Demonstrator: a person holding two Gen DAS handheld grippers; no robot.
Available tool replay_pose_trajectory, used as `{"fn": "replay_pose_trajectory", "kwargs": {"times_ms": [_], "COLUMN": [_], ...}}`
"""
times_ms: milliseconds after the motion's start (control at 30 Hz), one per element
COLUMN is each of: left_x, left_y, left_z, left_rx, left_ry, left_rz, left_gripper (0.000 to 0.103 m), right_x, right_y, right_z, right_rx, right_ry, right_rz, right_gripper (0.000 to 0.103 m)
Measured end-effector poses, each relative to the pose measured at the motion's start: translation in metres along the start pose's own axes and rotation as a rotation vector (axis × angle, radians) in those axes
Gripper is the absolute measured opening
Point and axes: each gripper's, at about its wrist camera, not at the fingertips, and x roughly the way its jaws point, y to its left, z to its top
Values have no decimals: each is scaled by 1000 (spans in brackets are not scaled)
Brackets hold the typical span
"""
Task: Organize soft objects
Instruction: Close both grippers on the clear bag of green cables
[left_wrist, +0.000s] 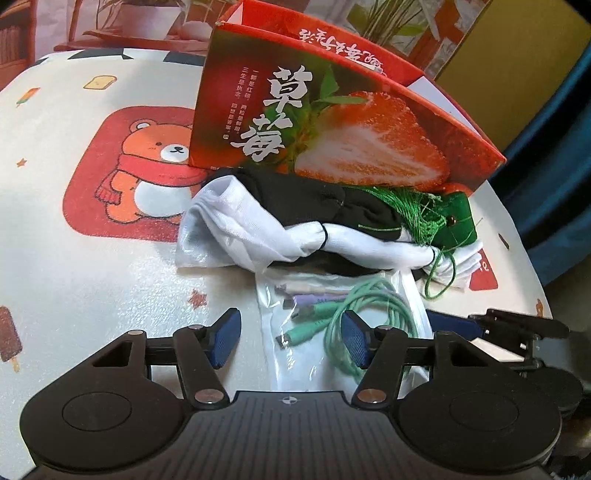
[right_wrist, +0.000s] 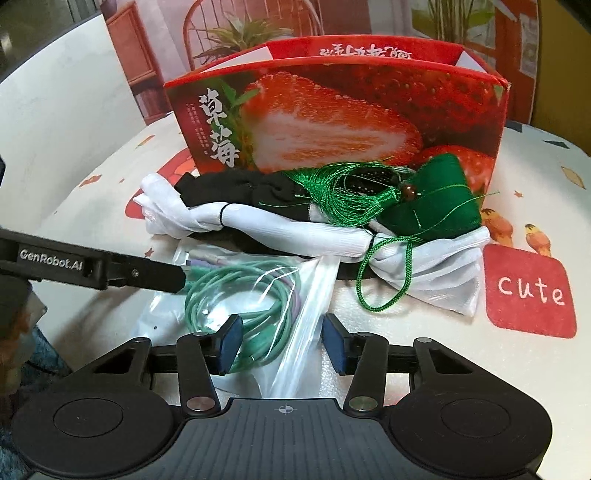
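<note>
- At twelve o'clock on the cartoon-print tabletop (right_wrist: 535, 177), the red strawberry-printed cardboard box (right_wrist: 332, 122) stands open; no soft item is seen inside, so sorting looks barely begun.
- Before it, the white-and-black cloth bundle (right_wrist: 295, 225) lies with its long axis nine-to-three, the green tasselled fabric pouch (right_wrist: 436, 203) on top.
- At six o'clock, the clear plastic bag of coiled green cable (right_wrist: 236, 295) lies between both claws.
- Left gripper (left_wrist: 291, 338) and right gripper (right_wrist: 282, 345) are spread, straddling the bag, pinching nothing.

Red strawberry-print box (right_wrist: 332, 110), white/black cloths (right_wrist: 280, 225), green tasselled pouch (right_wrist: 436, 206), mint, maybe lilac, cables (right_wrist: 236, 295).

Bagged cable (right_wrist: 236, 295) between parted jaws
</note>
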Motion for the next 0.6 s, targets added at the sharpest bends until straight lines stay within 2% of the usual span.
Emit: {"fn": "replay_pose_trajectory", "kwargs": {"times_ms": [267,333,467,600], "left_x": [5,3,-2,-5], "left_y": [-3,-4,4,6], "left_z": [2,1,-1,-5], "left_rx": [7,10,-52,-59], "left_ry": [-13,7,54,71], "left_rz": [2,-20,-74,-77], "left_gripper": [62,62,62,62], "right_x": [1,3,2,3], "right_y": [1,1,2,2], "right_z": [2,3,3,3], "right_rx": [-16,-11,-20,-16], "right_ry": [9,13,19,18], "right_rz": [14,23,23,26], "right_gripper": [43,43,43,43]}}
